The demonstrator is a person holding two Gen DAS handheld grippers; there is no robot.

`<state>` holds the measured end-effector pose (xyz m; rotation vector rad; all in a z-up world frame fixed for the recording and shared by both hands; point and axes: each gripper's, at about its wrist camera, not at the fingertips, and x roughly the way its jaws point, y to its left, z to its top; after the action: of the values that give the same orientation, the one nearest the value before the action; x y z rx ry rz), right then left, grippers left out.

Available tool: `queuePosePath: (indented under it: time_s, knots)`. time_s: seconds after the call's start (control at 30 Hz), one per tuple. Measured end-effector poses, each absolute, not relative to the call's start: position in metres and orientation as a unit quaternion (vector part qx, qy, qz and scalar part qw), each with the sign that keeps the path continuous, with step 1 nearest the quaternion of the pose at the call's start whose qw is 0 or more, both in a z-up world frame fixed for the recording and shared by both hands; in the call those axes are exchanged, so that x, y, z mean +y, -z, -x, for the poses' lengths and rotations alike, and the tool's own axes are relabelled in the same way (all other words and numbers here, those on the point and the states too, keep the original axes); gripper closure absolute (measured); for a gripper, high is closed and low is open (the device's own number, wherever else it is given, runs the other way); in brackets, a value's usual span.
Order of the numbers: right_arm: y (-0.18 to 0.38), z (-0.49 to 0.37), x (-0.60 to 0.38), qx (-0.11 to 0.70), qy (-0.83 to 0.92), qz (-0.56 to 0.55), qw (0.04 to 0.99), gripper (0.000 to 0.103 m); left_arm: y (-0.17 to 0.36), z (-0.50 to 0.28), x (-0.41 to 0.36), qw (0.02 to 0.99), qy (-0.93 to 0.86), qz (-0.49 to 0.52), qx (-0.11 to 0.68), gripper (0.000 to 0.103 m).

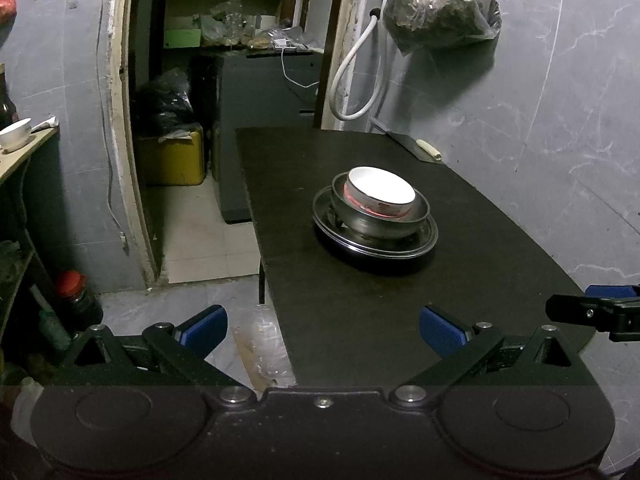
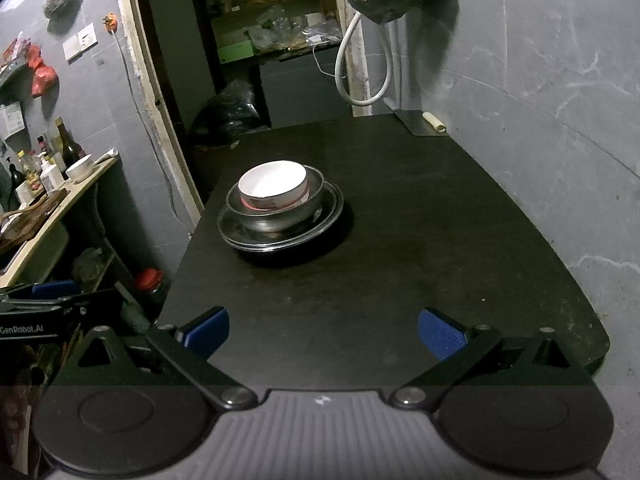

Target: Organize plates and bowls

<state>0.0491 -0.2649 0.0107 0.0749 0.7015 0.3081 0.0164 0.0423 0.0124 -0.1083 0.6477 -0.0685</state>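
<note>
While both grippers' fingers gape empty, stacked bowls sit on the black table beside grey walls.

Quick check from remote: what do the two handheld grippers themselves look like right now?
Both match: the left gripper and right gripper have black linkage arms with silver pivot bolts, triangular cut-outs and blue ribbed pads on the fingers. The left gripper's side reads "GenRobot.AI". No hands or sleeves show.
</note>
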Motion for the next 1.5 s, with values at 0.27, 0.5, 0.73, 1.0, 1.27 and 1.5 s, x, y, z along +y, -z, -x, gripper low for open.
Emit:
queuePosePath:
  time_s: [0.27, 0.5, 0.73, 1.0, 1.27, 1.5]
  knots:
    - [-0.012, -0.045, -0.261, 0.339, -0.152, -0.033, 0.928, 0.000, -0.013, -0.012, 0.044, 0.947, 0.031, 0.056, 0.313, 0.001]
    - [-0.014, -0.042, -0.257, 0.335, -0.152, -0.030, 0.929, 0.000, -0.014, -0.008, 0.048, 0.948, 0.031, 0.058, 0.311, 0.001]
    - [-0.016, -0.039, -0.254, 0.332, -0.152, -0.027, 0.931, 0.000, -0.016, -0.007, 0.049, 0.949, 0.031, 0.059, 0.308, 0.001]
    - [-0.016, -0.039, -0.253, 0.331, -0.152, -0.027, 0.931, 0.000, -0.016, -0.007, 0.048, 0.949, 0.031, 0.058, 0.308, 0.001]
    - [-0.016, -0.040, -0.253, 0.331, -0.152, -0.027, 0.931, 0.000, -0.019, -0.009, 0.050, 0.948, 0.029, 0.055, 0.311, 0.001]
    - [-0.016, -0.040, -0.254, 0.332, -0.152, -0.027, 0.931, 0.000, -0.019, -0.012, 0.045, 0.948, 0.025, 0.042, 0.315, 0.001]
